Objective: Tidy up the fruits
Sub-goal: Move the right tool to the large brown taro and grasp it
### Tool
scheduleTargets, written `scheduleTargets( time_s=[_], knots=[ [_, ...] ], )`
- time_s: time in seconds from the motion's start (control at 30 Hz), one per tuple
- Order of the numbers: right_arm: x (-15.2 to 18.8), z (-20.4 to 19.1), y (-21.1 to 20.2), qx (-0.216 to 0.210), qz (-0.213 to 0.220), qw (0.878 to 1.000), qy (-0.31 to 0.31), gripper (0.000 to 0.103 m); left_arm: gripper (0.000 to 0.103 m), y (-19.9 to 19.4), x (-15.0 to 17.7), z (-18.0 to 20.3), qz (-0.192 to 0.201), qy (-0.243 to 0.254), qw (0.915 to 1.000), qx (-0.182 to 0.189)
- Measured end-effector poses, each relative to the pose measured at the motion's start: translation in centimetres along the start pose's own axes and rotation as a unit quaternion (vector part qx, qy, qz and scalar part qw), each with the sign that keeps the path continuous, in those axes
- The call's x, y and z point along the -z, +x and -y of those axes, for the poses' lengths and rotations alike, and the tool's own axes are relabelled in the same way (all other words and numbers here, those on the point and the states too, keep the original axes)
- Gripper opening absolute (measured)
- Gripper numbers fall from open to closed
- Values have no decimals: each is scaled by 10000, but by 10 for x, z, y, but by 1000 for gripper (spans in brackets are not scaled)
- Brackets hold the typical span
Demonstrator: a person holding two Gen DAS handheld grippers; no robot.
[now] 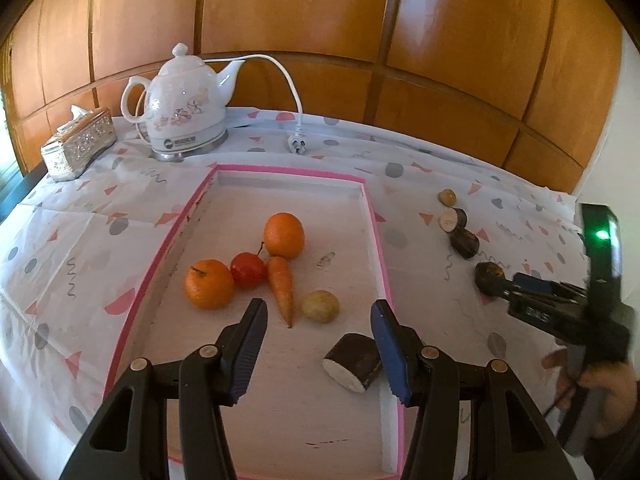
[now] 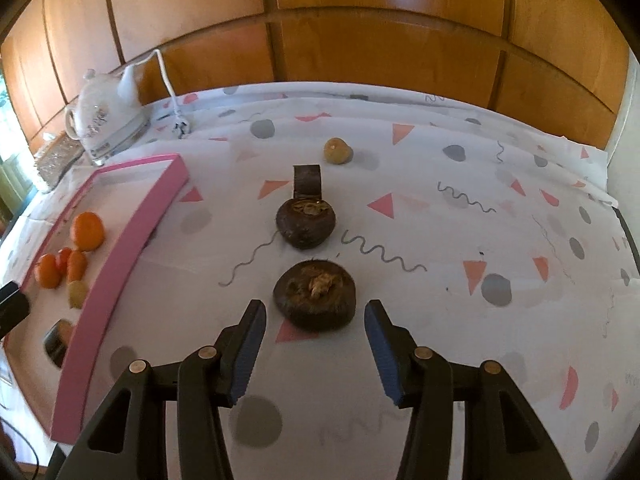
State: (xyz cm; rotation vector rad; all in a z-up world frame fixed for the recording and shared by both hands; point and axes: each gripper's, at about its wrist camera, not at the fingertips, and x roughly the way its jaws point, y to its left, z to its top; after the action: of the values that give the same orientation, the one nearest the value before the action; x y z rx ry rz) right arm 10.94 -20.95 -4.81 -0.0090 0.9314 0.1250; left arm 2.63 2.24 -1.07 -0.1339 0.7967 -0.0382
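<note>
A pink-rimmed white tray [image 1: 372,216] holds two oranges [image 1: 208,284] [image 1: 283,235], a red fruit [image 1: 248,270], a carrot [image 1: 282,284], a small yellowish fruit [image 1: 320,306] and a cut dark chunk with a white face [image 1: 352,362]. My left gripper [image 1: 318,312] is open and empty above the tray. My right gripper [image 2: 315,312] is open, just short of a dark round fruit [image 2: 314,294] on the cloth. Beyond that fruit lie another dark round fruit [image 2: 306,224], a dark chunk [image 2: 307,180] and a small yellow-brown piece [image 2: 338,151]. The tray [image 2: 120,236] shows at the left in the right wrist view.
A white teapot-style kettle [image 1: 186,104] with a cord and plug [image 1: 298,144] stands at the back left, beside a silver tissue box [image 1: 78,144]. Wooden panels [image 1: 320,20] back the patterned tablecloth [image 1: 80,240]. The right gripper [image 1: 560,304] shows at the right in the left wrist view.
</note>
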Motion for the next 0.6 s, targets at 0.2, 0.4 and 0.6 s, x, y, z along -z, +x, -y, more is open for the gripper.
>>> scheduleTargets(
  time_s=[0.2, 0.4, 0.6],
  knots=[
    [-8, 1, 23, 27, -162, 9999, -10, 50, 55, 3, -2, 9, -59, 94, 9999, 84],
    [-1, 12, 18, 201, -46, 9997, 115, 49, 55, 6, -6, 20, -83, 209, 9996, 159],
    [6, 35, 12, 618, 24, 9977, 258, 49, 55, 12, -14, 34, -123, 303, 9990, 305]
  ],
)
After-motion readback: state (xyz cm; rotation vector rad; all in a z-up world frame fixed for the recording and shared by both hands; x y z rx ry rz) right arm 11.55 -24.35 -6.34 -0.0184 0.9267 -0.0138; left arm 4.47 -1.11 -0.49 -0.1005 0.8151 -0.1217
